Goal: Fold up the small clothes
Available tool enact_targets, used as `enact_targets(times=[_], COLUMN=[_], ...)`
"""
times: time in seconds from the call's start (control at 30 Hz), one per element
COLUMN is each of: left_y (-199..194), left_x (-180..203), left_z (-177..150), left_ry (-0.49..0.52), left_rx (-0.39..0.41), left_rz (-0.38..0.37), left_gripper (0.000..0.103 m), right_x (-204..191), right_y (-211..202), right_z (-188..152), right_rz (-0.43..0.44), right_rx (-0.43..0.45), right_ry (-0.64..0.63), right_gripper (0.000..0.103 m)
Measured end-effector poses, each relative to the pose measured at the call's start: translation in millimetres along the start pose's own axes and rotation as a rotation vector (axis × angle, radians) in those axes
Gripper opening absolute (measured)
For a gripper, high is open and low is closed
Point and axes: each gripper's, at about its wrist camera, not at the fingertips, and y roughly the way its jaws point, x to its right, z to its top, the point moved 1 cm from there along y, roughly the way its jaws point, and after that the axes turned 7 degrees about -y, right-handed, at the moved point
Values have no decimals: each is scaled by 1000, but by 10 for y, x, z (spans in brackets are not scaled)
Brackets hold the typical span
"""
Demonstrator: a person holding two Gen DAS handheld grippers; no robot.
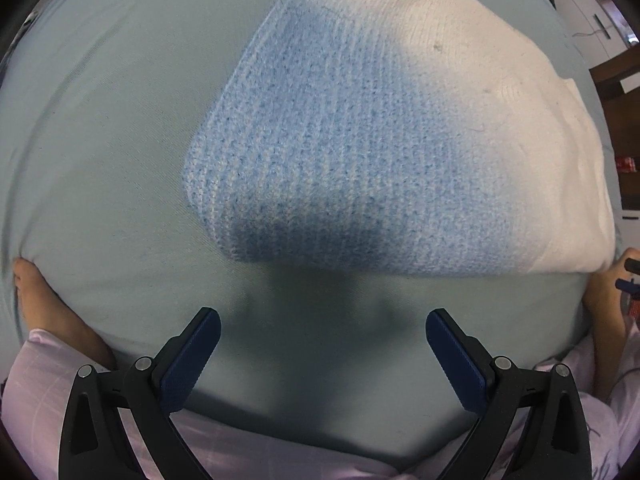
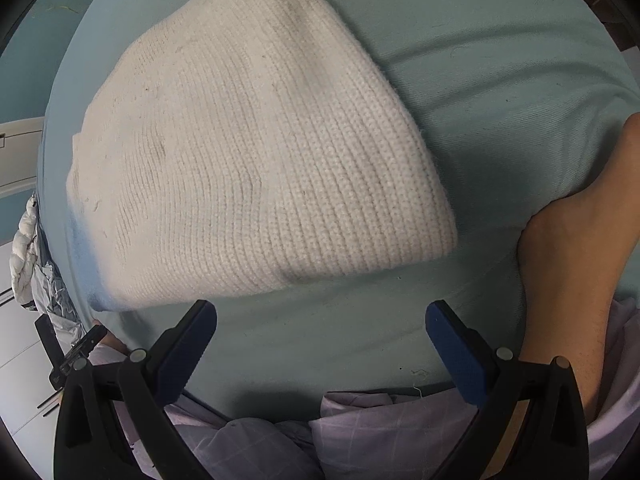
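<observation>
A knitted garment lies folded flat on a pale teal sheet. Its blue end (image 1: 320,152) fills the left wrist view and fades into white (image 1: 480,80) toward the right. The right wrist view shows the white part (image 2: 256,160). My left gripper (image 1: 322,322) hovers open just short of the blue edge, nothing between its fingers. My right gripper (image 2: 320,314) is open too, its left fingertip (image 2: 202,316) close to the white hem, touching nothing I can make out.
The teal sheet (image 1: 112,160) covers a cushion-like surface resting on a person's lap. Bare feet (image 1: 36,300) (image 2: 580,260) press its edges on both sides. Pale lilac checked cloth (image 2: 360,432) lies below. A crumpled grey item (image 2: 36,260) sits at far left.
</observation>
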Motion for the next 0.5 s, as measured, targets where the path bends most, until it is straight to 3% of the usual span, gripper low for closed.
enact_targets(times=[0.5], left_y=[-136], left_x=[-13], left_z=[109], left_ry=[-25], left_rx=[22], left_rz=[-23], left_gripper=[102], right_x=[-28], right_y=[31], right_z=[27], right_rz=[-13], right_rx=[-14], right_ry=[-14], right_gripper=[102])
